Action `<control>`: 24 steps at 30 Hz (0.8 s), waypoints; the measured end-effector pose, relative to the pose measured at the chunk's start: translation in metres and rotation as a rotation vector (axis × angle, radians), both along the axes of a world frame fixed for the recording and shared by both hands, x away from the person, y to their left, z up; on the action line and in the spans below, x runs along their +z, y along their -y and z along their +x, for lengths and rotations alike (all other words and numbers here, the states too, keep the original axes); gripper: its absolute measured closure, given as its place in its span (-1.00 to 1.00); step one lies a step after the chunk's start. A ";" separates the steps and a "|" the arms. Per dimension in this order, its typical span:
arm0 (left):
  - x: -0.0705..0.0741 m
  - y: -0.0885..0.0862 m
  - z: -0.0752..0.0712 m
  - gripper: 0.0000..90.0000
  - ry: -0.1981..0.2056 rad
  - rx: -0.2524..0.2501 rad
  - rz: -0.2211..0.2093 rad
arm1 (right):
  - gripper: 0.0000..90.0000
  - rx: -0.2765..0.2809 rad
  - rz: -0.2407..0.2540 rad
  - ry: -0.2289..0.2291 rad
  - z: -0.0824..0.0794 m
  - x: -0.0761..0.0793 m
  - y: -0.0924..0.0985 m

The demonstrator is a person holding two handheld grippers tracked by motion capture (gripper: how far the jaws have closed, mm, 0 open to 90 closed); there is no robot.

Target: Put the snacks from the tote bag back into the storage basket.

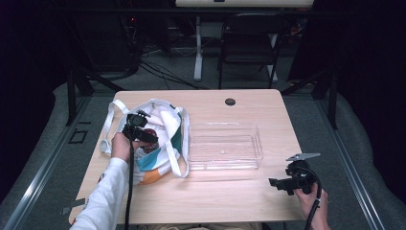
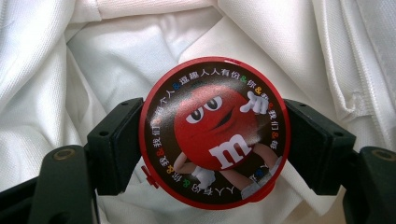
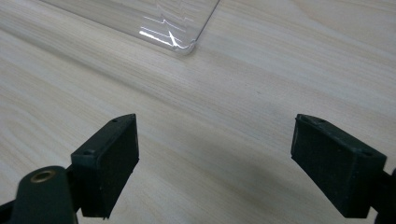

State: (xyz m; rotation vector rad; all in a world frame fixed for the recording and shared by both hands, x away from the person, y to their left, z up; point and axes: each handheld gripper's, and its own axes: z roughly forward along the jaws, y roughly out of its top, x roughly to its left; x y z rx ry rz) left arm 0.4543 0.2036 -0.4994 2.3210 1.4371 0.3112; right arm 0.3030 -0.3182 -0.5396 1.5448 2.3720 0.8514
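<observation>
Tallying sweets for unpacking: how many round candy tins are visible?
1: the candy tin, clamped in the left gripper over the white tote bag. Others may be hidden inside the bag.

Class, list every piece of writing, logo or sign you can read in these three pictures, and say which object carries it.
"m": white letter on the red cartoon candy figure printed on the round candy container lid, which the left gripper clamps over the white tote bag.
Ring of Chinese characters with coloured "&" signs round the lid's rim: partly legible, too distorted to quote reliably.
Clear plastic tray, wooden table, right gripper: no writing.
</observation>
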 end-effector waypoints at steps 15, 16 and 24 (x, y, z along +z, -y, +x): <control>0.010 0.000 -0.004 -0.43 0.014 -0.018 -0.006 | -0.67 -0.005 0.009 0.008 0.000 0.000 0.000; 0.010 0.000 -0.004 -0.43 0.014 -0.018 -0.006 | -0.67 -0.005 0.008 0.008 0.000 0.000 0.000; 0.017 0.001 -0.006 -0.43 0.028 -0.031 -0.011 | -0.67 -0.004 0.004 0.007 0.000 0.000 0.000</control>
